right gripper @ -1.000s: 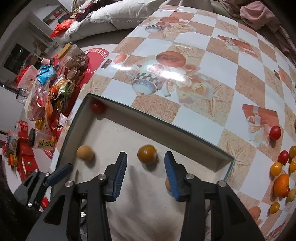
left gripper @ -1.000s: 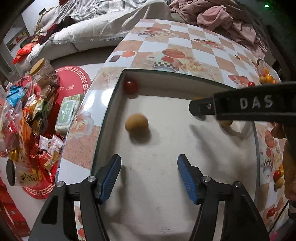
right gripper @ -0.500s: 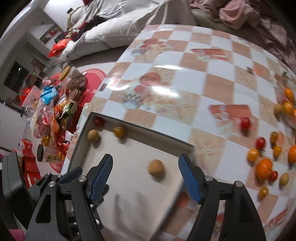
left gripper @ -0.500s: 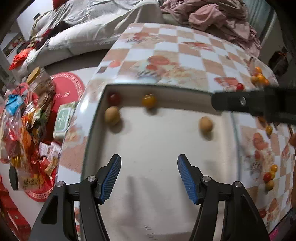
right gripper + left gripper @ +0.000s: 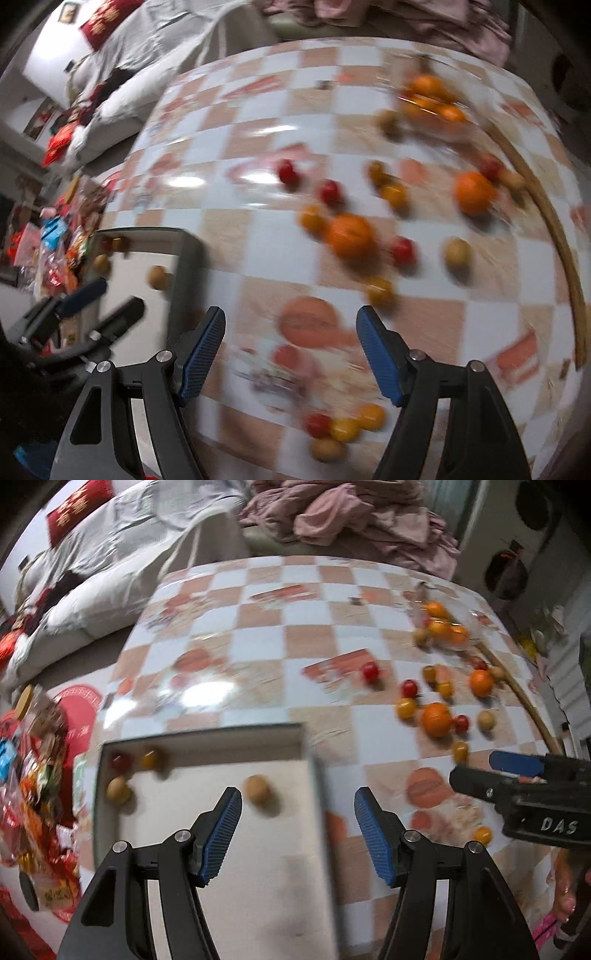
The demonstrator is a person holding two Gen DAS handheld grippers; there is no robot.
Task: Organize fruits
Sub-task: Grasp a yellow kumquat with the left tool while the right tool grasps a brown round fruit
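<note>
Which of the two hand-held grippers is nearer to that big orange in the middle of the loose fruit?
The right hand-held gripper, open, just short of the big orange. The left hand-held gripper straddles the tray edge, farther away.

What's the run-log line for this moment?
stage: between picks | left gripper: open, empty | right gripper: open, empty, over table | box: four small fruits | loose fruit: scattered on table

sofa (image 5: 110, 576) grey-white | pink clothes (image 5: 351, 520) heaped behind | red rug (image 5: 79, 716) on floor
</note>
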